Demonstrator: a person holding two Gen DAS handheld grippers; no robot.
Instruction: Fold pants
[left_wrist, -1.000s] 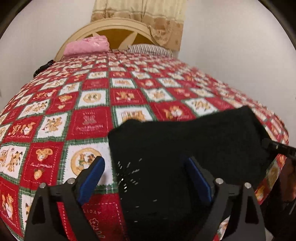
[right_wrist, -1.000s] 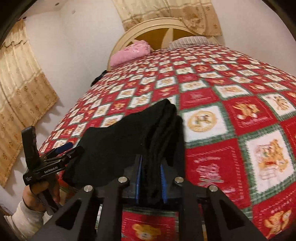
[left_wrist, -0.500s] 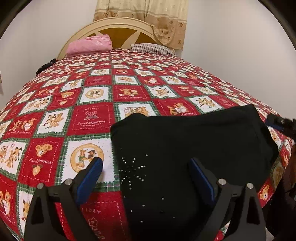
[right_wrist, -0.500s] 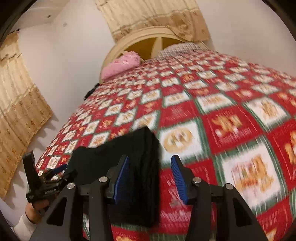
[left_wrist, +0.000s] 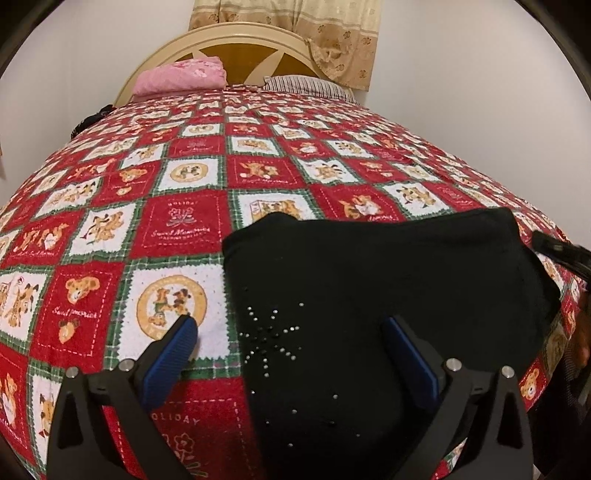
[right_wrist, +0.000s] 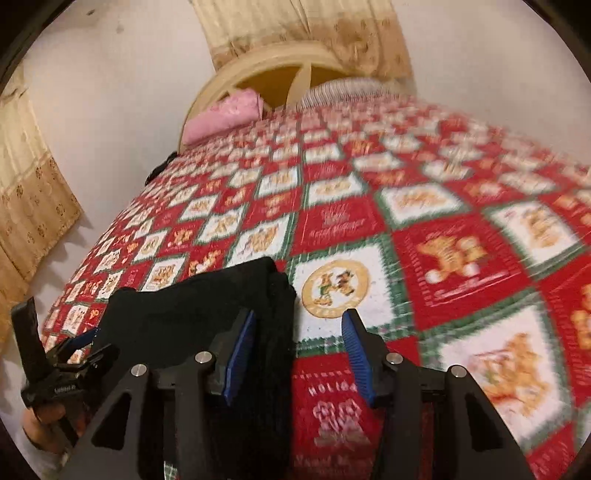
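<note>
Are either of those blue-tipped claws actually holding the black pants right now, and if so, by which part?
Neither. The left gripper is opening above the folded black pants; the right gripper stands open astride their folded edge, pads clear of the cloth.

Bedroom: bed (left_wrist: 258, 173) w/ headboard (left_wrist: 236, 40)

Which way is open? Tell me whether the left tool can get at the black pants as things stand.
Probably yes: the left tool hangs over the folded pants, its jaws opening with nothing pinched; the right tool is off to one edge, nothing lies between.
</note>
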